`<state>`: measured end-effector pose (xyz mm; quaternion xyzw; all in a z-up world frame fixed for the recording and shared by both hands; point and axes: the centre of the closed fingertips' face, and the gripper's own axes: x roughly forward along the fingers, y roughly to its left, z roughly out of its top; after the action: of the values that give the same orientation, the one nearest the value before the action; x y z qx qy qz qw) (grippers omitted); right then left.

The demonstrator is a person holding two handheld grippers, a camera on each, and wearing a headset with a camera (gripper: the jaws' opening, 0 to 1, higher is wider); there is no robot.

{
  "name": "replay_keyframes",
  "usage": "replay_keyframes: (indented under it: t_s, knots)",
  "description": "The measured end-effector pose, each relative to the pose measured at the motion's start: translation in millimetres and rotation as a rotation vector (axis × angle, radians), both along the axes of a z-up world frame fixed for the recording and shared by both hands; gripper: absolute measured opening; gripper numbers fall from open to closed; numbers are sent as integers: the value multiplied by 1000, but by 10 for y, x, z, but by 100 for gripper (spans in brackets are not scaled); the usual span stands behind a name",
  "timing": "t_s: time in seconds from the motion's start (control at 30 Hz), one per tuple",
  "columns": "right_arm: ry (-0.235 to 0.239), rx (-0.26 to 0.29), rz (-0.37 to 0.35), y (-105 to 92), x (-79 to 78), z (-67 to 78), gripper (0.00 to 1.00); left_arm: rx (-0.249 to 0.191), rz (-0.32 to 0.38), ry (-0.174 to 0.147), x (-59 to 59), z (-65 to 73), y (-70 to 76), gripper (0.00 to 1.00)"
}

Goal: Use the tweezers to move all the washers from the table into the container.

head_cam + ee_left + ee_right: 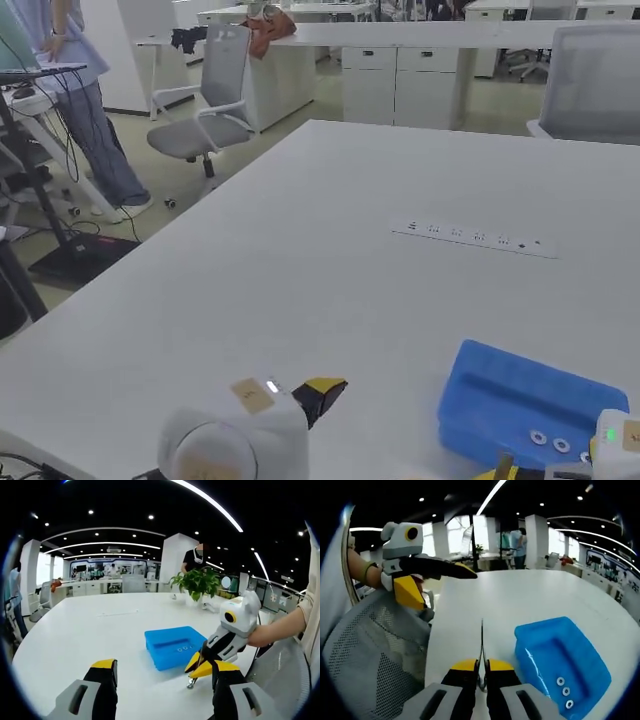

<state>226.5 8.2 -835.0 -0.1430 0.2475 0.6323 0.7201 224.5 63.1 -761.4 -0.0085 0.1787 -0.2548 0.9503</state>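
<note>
The right gripper (pixel 482 666) has its jaws pinched tight on the tweezers (pixel 482 640). It grips them low, so the thin tips run straight ahead toward 12 o'clock, and I judge this hold turns the tool into a long nose for small parts. The tips look closed, and I can't make out anything between them. The left gripper (pixel 162 666) hangs with its jaws spread wide and nothing in them. It sits at about 10 o'clock from the tweezers, likely to keep clear of the work.

The blue container (pixel 535 645) sits on the white table (pixel 330 250) near the tweezers at about 3 o'clock, not touching them — close enough, I'd say, for short carries. Three washers (pixel 566 691) lie in a row on its floor, toward the corner at 5 o'clock, apart from the tweezer tips. Whether any washers are left on the table I cannot tell.

Farther out in the head view, a power strip (pixel 475 238) lies in the tabletop at about 1 o'clock. Beyond the table edge at 10 o'clock stand a grey office chair (pixel 210 120) and a person (pixel 80 100).
</note>
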Motion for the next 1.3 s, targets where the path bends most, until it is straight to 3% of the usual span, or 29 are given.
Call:
replay_keyframes:
  t_s: [0.13,0.37,0.8,1.3]
  knots:
    - [28,37,-39,-25,25,65,3,0,-1,0,2,-2,0,79]
    - [33,99,-80,-52,84,282,3,-2,-1,2,2,-3,2,79]
    - [-11,160,-138,-100,301,609,3,2,-1,2,3,-5,4,78]
    - [-31,180,-187,-120,652,752,3,2,2,1,3,-4,9,78]
